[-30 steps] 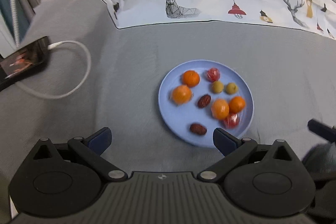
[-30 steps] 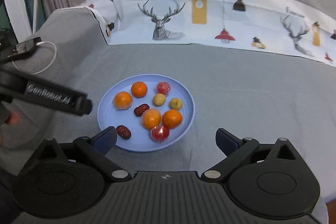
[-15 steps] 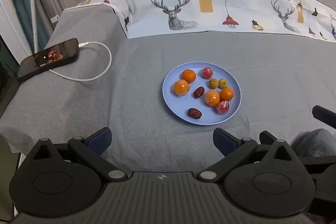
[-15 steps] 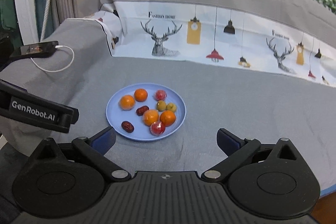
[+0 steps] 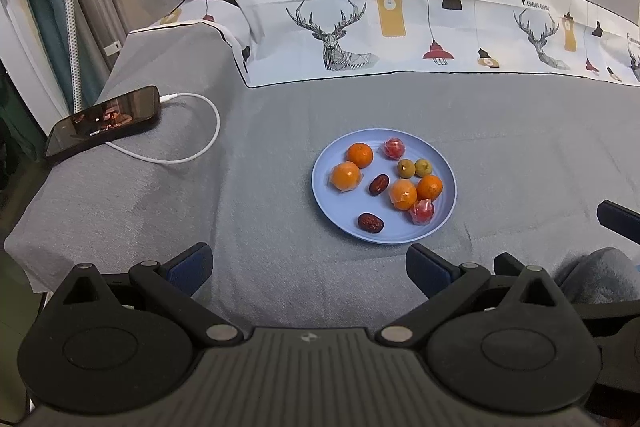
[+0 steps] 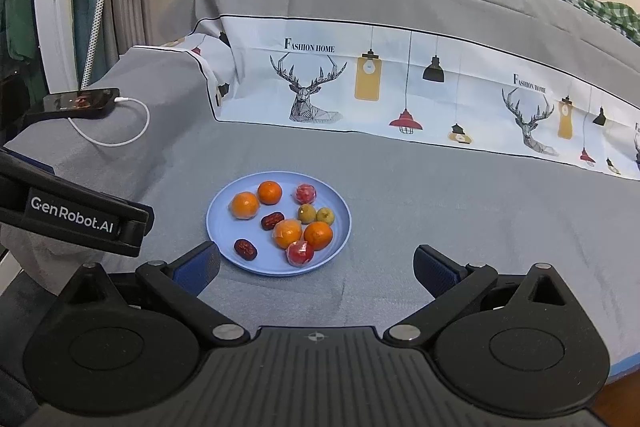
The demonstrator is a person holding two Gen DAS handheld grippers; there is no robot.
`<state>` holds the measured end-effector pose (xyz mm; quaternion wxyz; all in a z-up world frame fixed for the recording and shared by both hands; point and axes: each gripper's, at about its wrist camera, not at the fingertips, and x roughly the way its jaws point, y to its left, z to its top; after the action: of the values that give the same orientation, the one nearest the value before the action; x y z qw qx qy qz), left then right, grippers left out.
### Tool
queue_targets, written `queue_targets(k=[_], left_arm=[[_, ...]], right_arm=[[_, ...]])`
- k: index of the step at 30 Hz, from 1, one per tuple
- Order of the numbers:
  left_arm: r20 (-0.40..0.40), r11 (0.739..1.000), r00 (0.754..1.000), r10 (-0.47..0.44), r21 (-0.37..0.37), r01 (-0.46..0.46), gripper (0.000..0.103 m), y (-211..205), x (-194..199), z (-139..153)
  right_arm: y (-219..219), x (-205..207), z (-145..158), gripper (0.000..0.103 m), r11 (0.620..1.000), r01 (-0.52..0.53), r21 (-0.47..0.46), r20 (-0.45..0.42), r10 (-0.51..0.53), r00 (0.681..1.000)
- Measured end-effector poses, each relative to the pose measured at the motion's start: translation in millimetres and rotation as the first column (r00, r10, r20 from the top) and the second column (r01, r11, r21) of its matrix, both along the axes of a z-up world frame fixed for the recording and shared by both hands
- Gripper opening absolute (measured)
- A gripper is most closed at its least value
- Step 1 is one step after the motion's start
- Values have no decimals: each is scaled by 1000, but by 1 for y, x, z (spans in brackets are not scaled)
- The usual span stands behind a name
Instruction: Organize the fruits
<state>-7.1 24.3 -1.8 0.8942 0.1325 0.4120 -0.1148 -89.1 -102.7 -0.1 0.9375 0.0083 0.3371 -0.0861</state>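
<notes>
A light blue plate lies on the grey cloth. It holds several oranges, two dark red dates, two small green fruits and two wrapped red fruits. My left gripper is open and empty, short of the plate's near left side. My right gripper is open and empty, just short of the plate's near edge. The left gripper's body shows at the left of the right wrist view.
A black phone with a white charging cable lies at the left on the cloth. A white printed cloth band rises behind the plate. The covered surface's left edge drops off near the phone.
Both grippers have pulled back and up from the plate, so it looks smaller and farther. Both stay open and empty. The fruits have not moved.
</notes>
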Motion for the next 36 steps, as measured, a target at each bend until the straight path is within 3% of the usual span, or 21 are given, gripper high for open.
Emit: queue_targets(k=[36], left_arm=[[-25, 1000, 1000, 5, 22, -4, 103, -4, 6, -12]], right_arm=[[1, 8, -6, 102, 1000, 6, -3, -29, -6, 1000]])
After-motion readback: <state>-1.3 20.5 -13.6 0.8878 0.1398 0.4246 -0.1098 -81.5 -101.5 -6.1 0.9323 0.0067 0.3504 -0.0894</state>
